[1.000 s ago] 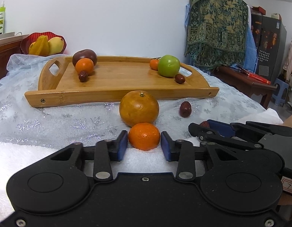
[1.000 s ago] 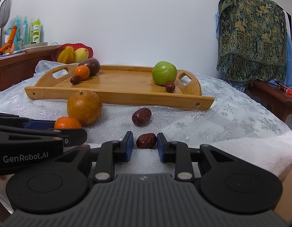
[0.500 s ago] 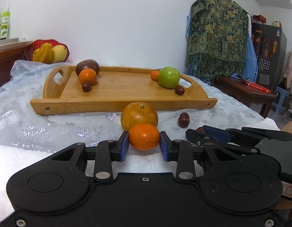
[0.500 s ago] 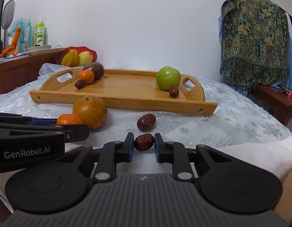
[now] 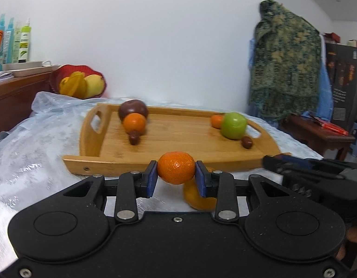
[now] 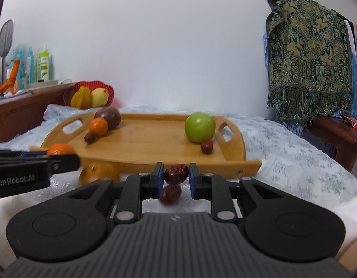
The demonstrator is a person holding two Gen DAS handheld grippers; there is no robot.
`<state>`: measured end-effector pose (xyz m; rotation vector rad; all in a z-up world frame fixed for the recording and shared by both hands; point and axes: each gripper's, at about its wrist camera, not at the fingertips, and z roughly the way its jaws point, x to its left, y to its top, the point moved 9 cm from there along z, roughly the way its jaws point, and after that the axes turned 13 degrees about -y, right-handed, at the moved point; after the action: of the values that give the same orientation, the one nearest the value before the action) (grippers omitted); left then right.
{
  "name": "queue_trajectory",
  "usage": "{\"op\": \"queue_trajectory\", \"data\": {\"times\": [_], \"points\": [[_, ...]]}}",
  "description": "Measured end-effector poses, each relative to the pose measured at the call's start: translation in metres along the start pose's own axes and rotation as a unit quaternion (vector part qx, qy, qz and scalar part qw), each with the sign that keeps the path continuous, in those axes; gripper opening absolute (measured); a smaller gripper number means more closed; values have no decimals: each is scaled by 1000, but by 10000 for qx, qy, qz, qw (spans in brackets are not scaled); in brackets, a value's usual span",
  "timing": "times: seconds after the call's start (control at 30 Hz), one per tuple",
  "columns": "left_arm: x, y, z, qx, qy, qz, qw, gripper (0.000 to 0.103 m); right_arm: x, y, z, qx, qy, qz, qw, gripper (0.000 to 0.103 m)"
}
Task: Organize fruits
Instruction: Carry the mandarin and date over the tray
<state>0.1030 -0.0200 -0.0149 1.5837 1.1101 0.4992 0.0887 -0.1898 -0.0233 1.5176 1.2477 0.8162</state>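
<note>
dimpled round tangerine, wrinkled oval date

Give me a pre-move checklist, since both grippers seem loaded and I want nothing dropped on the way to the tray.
1. Left gripper shut on the mandarin, both pads touching its sides: ok.
2. Right gripper shut on the red date: ok.
3. Both held fruits clear of the cloth: ok.
4. Bare space in the middle of the wooden tray: ok.
5. Large orange and second date remaining on the cloth, below the grippers, out of the path: ok.
6. Firmness of either grip: cannot tell.
</note>
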Motion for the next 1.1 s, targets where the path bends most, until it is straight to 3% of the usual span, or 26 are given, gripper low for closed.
{"op": "queue_trajectory", "data": {"times": [0.27,0.5,0.8,1.1], "points": [[29,26,17,18,217,-77,9997,32,-14,18,23,149,-35,93,9998,26],[52,34,37,258,329,-219,9989,32,-29,33,51,427,-12,68,9991,26],[69,46,69,441,399,-224,9980,32,-27,28,86,861,-26,-2,9963,26],[75,28,78,685,483,-410,9956,32,-22,17,97,1076,-70,89,9941,27]]}}
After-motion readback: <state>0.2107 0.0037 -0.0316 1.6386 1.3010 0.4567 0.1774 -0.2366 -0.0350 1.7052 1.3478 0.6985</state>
